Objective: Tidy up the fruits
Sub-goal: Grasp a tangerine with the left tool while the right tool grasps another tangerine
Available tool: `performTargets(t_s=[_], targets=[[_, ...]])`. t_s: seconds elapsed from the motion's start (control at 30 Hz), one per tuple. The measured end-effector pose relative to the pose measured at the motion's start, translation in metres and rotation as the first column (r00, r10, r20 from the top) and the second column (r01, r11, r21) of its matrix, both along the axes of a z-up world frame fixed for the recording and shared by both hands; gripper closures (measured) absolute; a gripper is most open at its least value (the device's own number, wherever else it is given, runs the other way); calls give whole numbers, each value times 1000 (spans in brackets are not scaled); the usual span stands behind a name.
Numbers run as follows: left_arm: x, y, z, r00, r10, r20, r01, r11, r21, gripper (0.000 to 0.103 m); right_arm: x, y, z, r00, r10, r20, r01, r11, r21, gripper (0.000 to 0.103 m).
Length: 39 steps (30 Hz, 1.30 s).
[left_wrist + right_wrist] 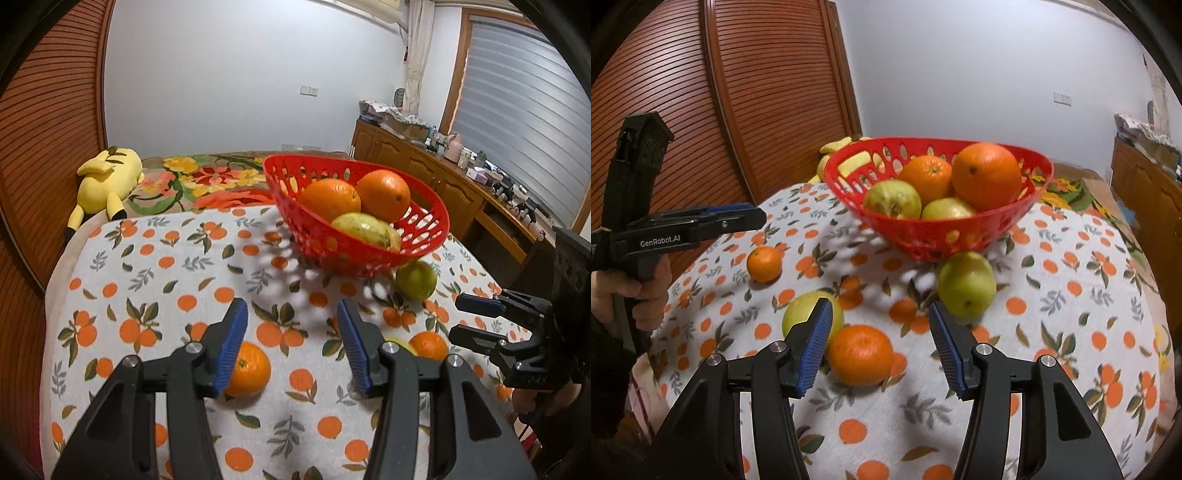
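Note:
A red plastic basket (424, 206) (960, 236) on the table holds two oranges (986, 175) and two green-yellow fruits (892, 199). My left gripper (291, 332) is open and empty above the cloth; a small orange (249, 369) (764, 264) lies just behind its left finger. My right gripper (881, 332) is open and empty; an orange (860, 354) and a yellow-green fruit (801, 314) lie by its left finger, and a green fruit (966, 284) (415, 278) sits in front of the basket. The right gripper (456, 321) shows in the left wrist view, the left gripper (759, 218) in the right.
The table wears a cloth printed with oranges (147, 280). A yellow plush toy (105, 181) lies on a flowered bed behind it. A slatted wooden wardrobe (738, 92) stands left, a cluttered wooden sideboard (461, 173) right.

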State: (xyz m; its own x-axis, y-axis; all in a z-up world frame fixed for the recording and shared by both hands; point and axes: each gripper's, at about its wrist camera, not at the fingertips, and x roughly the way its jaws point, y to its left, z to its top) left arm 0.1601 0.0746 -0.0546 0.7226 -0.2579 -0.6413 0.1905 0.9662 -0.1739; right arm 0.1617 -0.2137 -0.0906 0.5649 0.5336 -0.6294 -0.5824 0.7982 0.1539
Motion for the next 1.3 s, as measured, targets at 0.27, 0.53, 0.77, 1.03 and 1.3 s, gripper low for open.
performTargets(t_s=[0.27, 0.53, 0.77, 1.03, 1.3], targets=[[-14, 3, -15, 999, 11, -36, -10, 1000, 16, 52, -8, 5, -15, 1000, 4, -29, -4, 1000, -4, 48], [-24, 9, -25, 998, 14, -57, -12, 1000, 25, 51, -6, 12, -23, 998, 4, -57, -4, 1000, -7, 49], [-26, 15, -28, 998, 22, -64, -21, 1000, 19, 51, -3, 16, -26, 997, -6, -74, 4, 1000, -27, 50], [-26, 15, -33, 997, 21, -71, -19, 1000, 22, 51, 0, 14, -30, 994, -10, -105, 8, 1000, -22, 56], [-21, 13, -39, 996, 28, -90, -25, 999, 32, 51, -5, 12, -29, 996, -11, -89, 9, 1000, -28, 58]])
